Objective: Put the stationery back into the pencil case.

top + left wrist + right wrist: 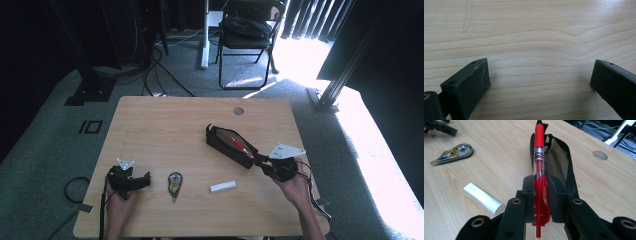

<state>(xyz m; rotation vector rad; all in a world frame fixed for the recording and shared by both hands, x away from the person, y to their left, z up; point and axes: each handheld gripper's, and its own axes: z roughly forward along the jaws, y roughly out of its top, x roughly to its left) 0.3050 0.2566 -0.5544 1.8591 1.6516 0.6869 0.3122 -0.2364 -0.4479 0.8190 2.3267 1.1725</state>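
Gripping red pen (pixel 539 170), right gripper (pixel 541 192) has jaws clenched on pen barrel, at lower middle of right gripper view. Pen tip points up frame, over open black pencil case (pixel 564 162). In high view, pen (pixel 239 146) lies above case (pixel 230 145), right of centre on table (pixel 165 125). Left gripper (pixel 131 181) at lower left of high view, jaws released, wide apart, nothing between. Correction tape dispenser (pixel 174 184) and white eraser (pixel 223 186) lie on table between grippers, apart from each other.
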